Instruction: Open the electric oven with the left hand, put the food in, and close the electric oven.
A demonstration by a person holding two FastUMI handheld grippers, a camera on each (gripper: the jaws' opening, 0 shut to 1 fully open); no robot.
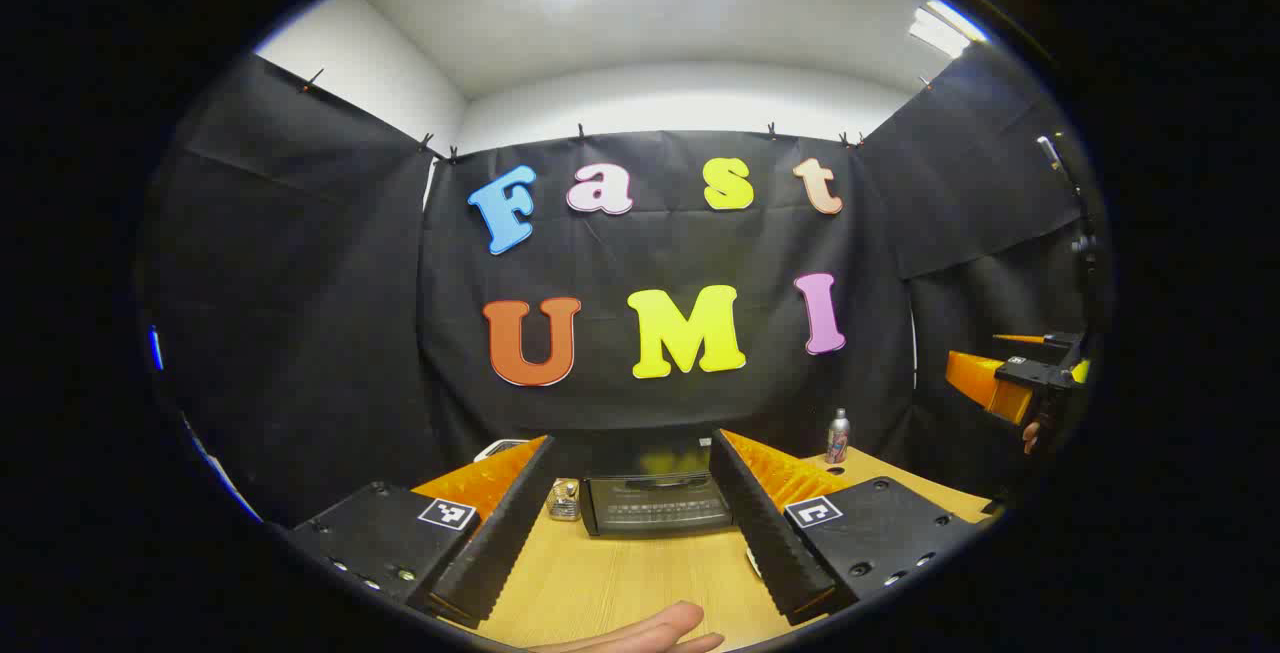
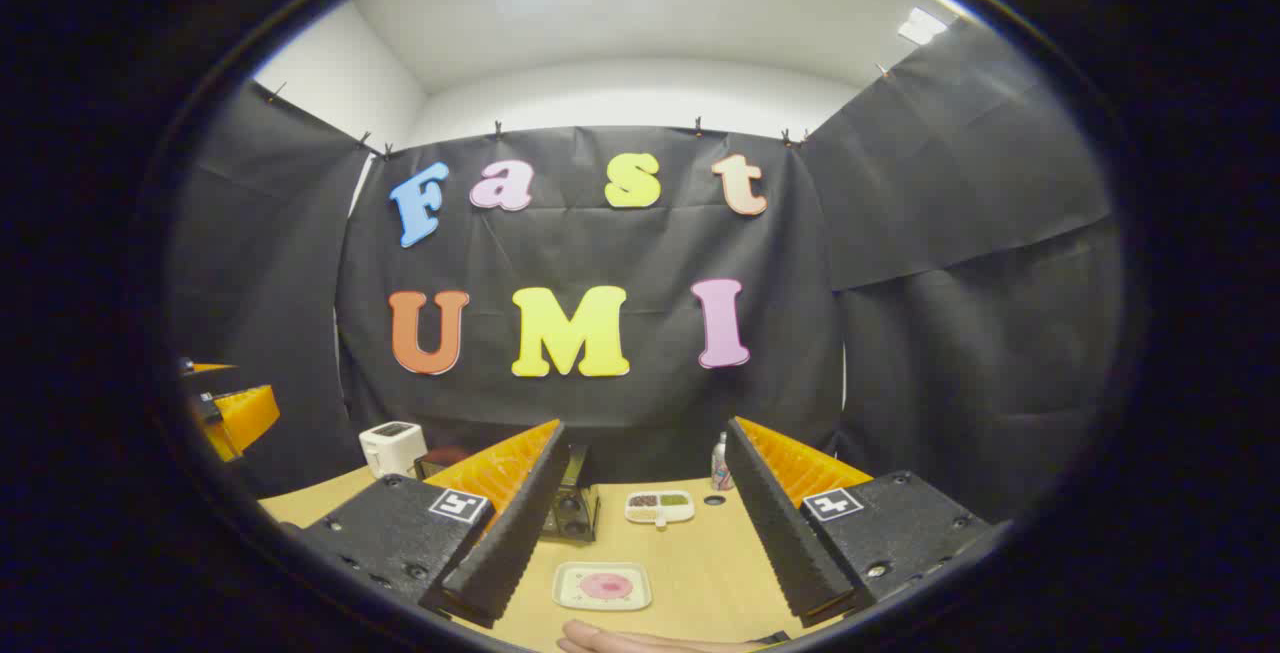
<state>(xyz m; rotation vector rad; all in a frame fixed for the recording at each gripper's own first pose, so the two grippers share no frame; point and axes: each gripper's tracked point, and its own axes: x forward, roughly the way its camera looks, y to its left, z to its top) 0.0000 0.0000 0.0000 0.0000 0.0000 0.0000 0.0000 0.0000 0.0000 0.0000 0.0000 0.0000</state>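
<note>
**A:** Where's the oven?

**B:** The electric oven (image 1: 655,503) sits dead ahead at twelve o'clock from my left gripper (image 1: 630,523), framed between its two fingers, door closed. It's a dark, boxy thing with a glossy glass front and a bar handle across the top. I'd say nothing has started yet: opening is the step in hand.

**A:** And the grippers?

**B:** Both spread wide, holding nothing. The left's ribbed, saw-toothed pads (image 1: 500,533) stand well apart. My right gripper (image 2: 645,533) is the same, jaws gaping.

**A:** The food?

**B:** On a small pale square plate (image 2: 602,586) with a pink round piece (image 2: 605,585) in the middle, lying flat on the table (image 2: 700,563) at twelve o'clock, close in front of the right fingers. Beyond it, a divided white dish (image 2: 659,506).

**A:** Next move?

**B:** Probably bring the left forward and level with the handle, close on it, then pull down. The handle looks slim and smooth, so I'd want a square grip.

**A:** Anything else around?

**B:** A small glass jar (image 1: 565,500) at the oven's nine o'clock, a slim metal can (image 1: 838,436) at two, a white toaster (image 2: 392,446) farther off. The tabletop is light wood grain.
</note>
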